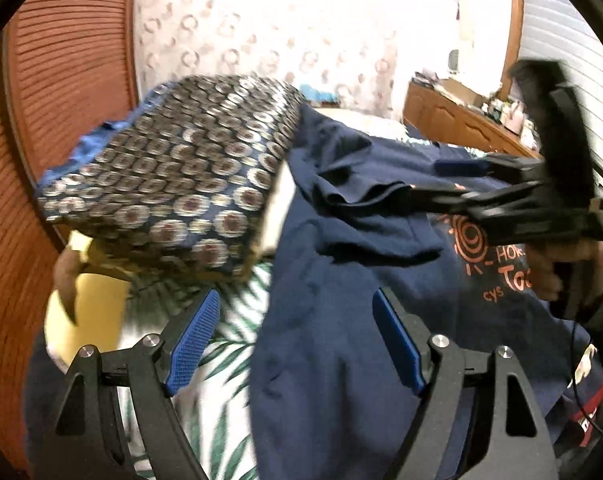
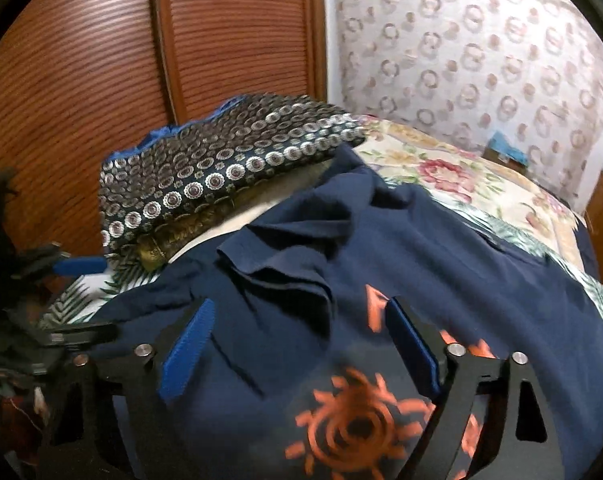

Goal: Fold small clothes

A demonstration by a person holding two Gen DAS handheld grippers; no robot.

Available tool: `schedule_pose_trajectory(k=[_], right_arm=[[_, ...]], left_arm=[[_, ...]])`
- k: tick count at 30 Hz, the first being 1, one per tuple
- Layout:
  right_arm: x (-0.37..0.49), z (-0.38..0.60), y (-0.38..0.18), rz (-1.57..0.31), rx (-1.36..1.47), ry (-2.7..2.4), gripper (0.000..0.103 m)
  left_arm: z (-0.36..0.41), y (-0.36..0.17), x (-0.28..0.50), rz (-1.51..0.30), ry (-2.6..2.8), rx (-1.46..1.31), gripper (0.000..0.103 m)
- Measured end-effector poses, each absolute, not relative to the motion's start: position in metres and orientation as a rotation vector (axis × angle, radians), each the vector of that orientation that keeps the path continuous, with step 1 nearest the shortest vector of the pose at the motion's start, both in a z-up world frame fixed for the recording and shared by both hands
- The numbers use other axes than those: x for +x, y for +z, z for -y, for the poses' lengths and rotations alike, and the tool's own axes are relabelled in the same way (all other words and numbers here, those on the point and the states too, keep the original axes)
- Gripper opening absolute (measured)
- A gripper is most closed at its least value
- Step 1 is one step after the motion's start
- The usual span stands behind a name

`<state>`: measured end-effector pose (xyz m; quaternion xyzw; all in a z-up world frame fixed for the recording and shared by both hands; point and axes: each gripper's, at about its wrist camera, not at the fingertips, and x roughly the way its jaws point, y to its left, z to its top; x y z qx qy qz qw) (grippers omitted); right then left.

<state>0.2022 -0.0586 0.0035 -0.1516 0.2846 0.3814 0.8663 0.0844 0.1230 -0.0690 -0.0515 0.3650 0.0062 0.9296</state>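
Observation:
A navy T-shirt (image 1: 341, 300) with an orange sun print (image 1: 467, 236) lies spread on the bed; it also shows in the right wrist view (image 2: 441, 248). One sleeve (image 2: 277, 268) is rumpled and folded inward. My left gripper (image 1: 297, 340) is open and empty, hovering over the shirt's left edge. My right gripper (image 2: 297, 348) is open and empty above the shirt's chest, just above the sun print (image 2: 357, 424). The right gripper also shows in the left wrist view (image 1: 449, 178), its fingers open over the rumpled sleeve.
A stack of folded cloth with a dark circle-patterned piece (image 1: 173, 184) on top sits just left of the shirt, also in the right wrist view (image 2: 221, 168). The bedsheet has a leaf print (image 1: 221, 344) and floral print (image 2: 441, 168). Wooden louvred doors (image 2: 101, 80) stand behind.

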Motion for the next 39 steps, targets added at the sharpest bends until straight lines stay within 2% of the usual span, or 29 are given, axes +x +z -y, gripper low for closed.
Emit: schedule_pose_trajectory(k=[7, 10, 12, 14, 16, 24, 35, 38, 39], right_arm=[[0.22, 0.009, -0.014, -0.591, -0.439, 0.851, 0.074], [0.225, -0.007, -0.018, -0.592, -0.526, 0.836, 0.057], [0.228, -0.014, -0.021, -0.6, -0.574, 0.817, 0.036], [0.233, -0.015, -0.022, -0.6, -0.596, 0.815, 0.022], [0.238, -0.009, -0.018, -0.595, -0.572, 0.821, 0.013], [0.271, 0.038, 0.008, -0.594, -0.341, 0.74, 0.011], [0.286, 0.066, 0.018, -0.583, -0.22, 0.51, 0.011], [0.286, 0.075, 0.017, -0.61, -0.185, 0.501, 0.026], [0.283, 0.074, 0.016, -0.617, -0.185, 0.517, 0.026]], left_arm=[[-0.142, -0.06, 0.061, -0.697, -0.01, -0.171, 0.079], [-0.138, -0.062, 0.061, -0.694, -0.047, -0.183, 0.079], [-0.135, -0.065, 0.064, -0.703, -0.027, -0.158, 0.079], [-0.131, -0.069, 0.066, -0.707, -0.007, -0.133, 0.079], [-0.127, -0.071, 0.065, -0.689, -0.004, -0.121, 0.079], [-0.113, -0.067, 0.064, -0.595, 0.02, -0.102, 0.08], [-0.099, -0.081, 0.082, -0.693, 0.007, -0.046, 0.08], [-0.099, -0.084, 0.086, -0.724, 0.01, -0.041, 0.08], [-0.099, -0.085, 0.088, -0.738, 0.011, -0.039, 0.079]])
